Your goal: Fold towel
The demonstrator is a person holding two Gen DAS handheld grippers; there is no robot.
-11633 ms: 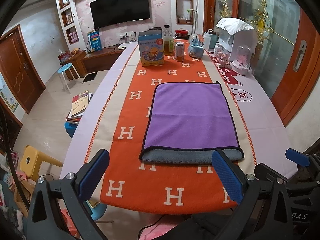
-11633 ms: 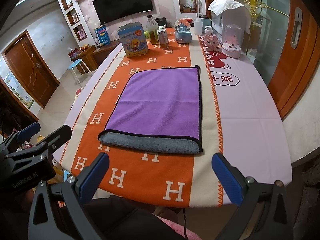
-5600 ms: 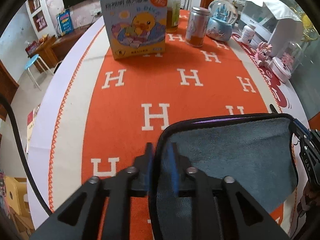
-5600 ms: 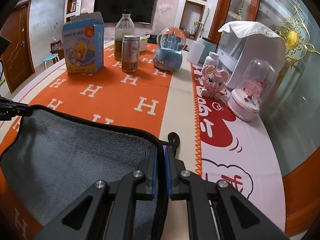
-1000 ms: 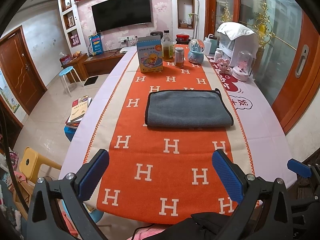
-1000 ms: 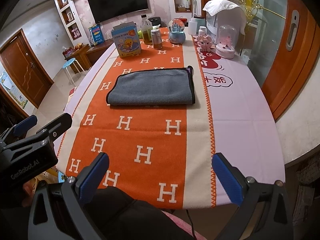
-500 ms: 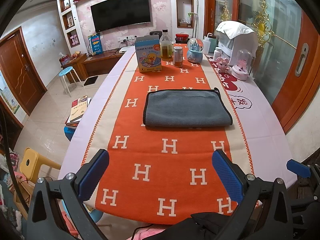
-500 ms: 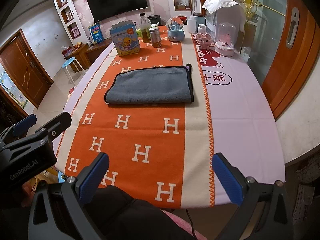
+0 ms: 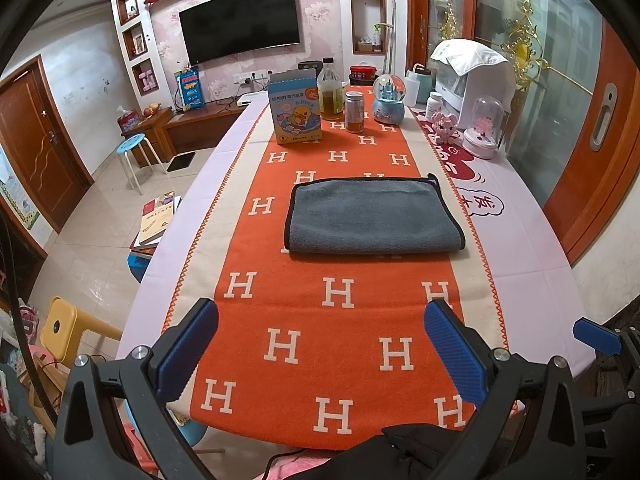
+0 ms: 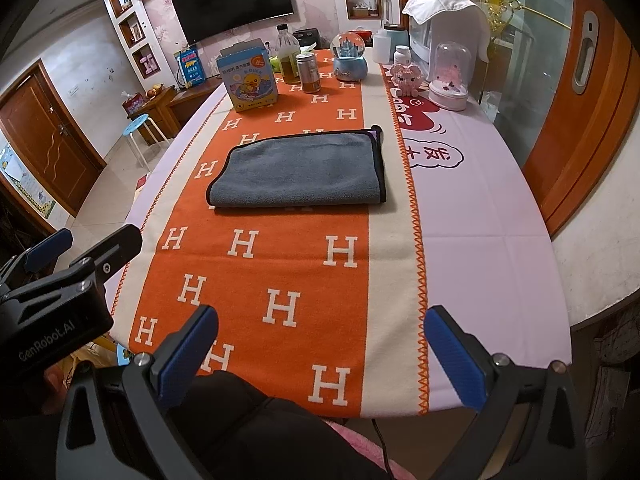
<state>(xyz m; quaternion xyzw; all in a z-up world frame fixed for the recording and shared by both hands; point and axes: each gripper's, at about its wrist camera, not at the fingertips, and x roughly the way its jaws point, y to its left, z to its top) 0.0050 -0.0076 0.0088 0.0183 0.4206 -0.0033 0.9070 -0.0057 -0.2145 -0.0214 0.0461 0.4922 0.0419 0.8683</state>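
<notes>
Left wrist: towel lies beyond spread jaws.

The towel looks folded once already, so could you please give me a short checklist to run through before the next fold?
1. Towel lies flat on the orange table runner, grey side up: ok.
2. Black-trimmed edges lined up at its right end: cannot tell; a sliver of purple peeks out at the far corner.
3. Left gripper open and holding nothing: ok.
4. Right gripper open and holding nothing: ok.
5. Duck-print box, drink can and snow globe stand apart from the towel, beyond its far edge: ok.
6. Bare runner between towel and grippers: ok.
</notes>
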